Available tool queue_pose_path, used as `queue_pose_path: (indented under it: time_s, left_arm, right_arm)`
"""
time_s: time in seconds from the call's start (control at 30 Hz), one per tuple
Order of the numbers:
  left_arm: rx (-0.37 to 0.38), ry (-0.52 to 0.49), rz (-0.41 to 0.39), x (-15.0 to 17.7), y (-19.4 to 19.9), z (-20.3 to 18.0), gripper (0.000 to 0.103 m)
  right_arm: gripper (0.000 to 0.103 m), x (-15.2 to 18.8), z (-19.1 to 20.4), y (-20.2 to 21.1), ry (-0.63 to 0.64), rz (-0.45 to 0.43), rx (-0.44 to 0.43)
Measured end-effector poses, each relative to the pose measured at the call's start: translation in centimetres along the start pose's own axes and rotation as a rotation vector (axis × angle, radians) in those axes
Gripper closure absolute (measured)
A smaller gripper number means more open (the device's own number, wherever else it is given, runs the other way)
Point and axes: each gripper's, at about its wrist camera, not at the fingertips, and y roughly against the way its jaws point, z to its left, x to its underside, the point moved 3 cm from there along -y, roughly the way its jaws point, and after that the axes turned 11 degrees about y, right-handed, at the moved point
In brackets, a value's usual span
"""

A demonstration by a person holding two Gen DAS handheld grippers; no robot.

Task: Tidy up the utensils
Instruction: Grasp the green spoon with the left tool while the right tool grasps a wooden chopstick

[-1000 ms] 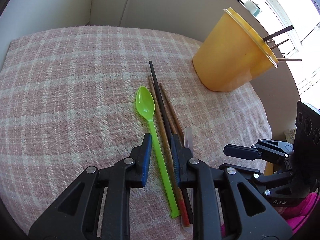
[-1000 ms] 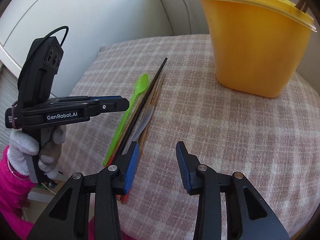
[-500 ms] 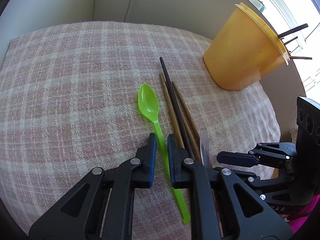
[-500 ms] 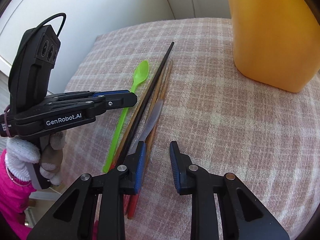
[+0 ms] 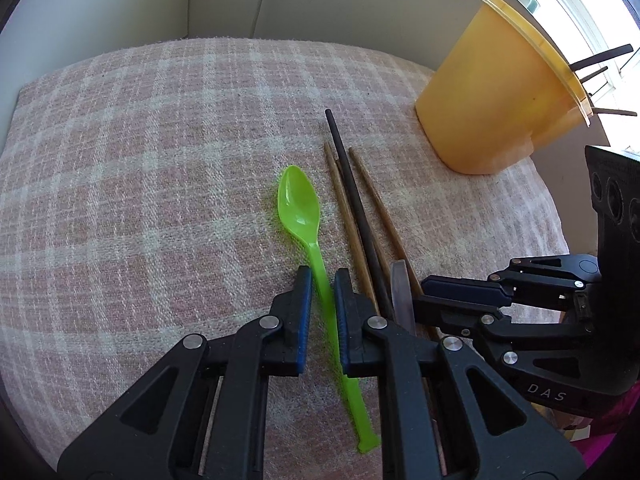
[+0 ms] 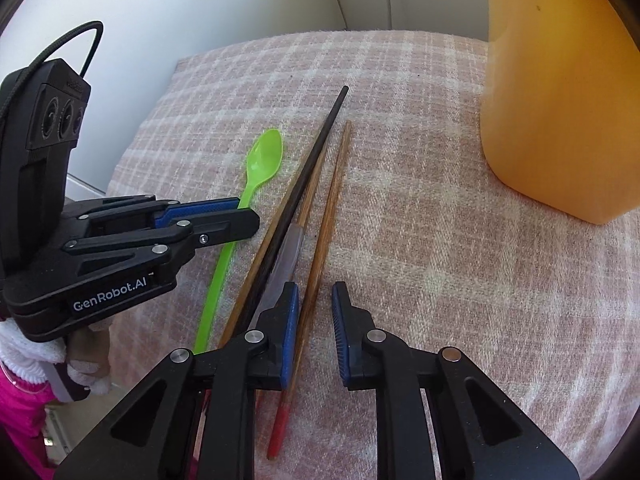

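Note:
A green plastic spoon [image 5: 299,204] lies on the pink checked cloth [image 5: 140,200], bowl pointing away. My left gripper [image 5: 322,276] is shut on its thin handle, about midway along. Right of the spoon lie a black chopstick [image 5: 348,184], several brown chopsticks and a clear flat utensil [image 5: 400,288]. My right gripper [image 6: 314,288] straddles the rightmost brown chopstick [image 6: 332,208], which has a red end. Its jaws are closing, with a gap still showing on the right side of the stick. A yellow tub [image 5: 492,112] stands at the far right of the cloth.
Dark chopsticks [image 5: 600,56] stick out of the yellow tub's [image 6: 560,100] rim. The two grippers sit close side by side over the utensil bundle. A white wall runs behind the cloth. A gloved hand and pink sleeve [image 6: 24,400] hold the left gripper.
The left jaws have come together onto the spoon handle. The right gripper has slid left over the chopsticks, dropped a little, and its jaws have narrowed around the red-ended stick.

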Motion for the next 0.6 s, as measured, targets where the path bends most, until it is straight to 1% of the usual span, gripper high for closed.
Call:
queue_pose_path:
  time_s: [0.07,0.1,0.17,0.27,0.37,0.5,0.6]
  left_arm:
    - [0.012,0.003,0.003,-0.2,0.0,0.3,0.094]
    - [0.019,0.016,0.004,-0.3,0.1,0.6,0.097]
    - [0.034,0.035,-0.002,-0.4,0.5,1.3,0.098]
    - [0.043,0.049,-0.027,-0.3,1.2,1.8,0.099]
    - [0.077,0.083,-0.047,-0.3,2.2,2.6,0.099]
    - [0.126,0.111,-0.098,-0.4,4.5,3.4,0.099]
    - [0.145,0.111,-0.150,-0.8,6.5,3.7,0.099]
  right_arm:
    - [0.096,-0.4,-0.4,-0.2,-0.022,0.007,-0.005]
    - [0.096,-0.3,-0.6,-0.1,-0.032,0.009,-0.017]
    - [0.097,0.0,-1.0,0.1,-0.046,0.005,-0.022]
    - [0.098,0.7,-1.6,0.9,-0.072,-0.014,-0.016]
    - [0.098,1.4,-2.1,1.9,-0.092,-0.041,-0.023]
    - [0.098,2.1,-2.6,3.7,-0.094,-0.095,-0.018]
    - [0.098,2.9,-2.9,5.6,-0.085,-0.139,-0.012]
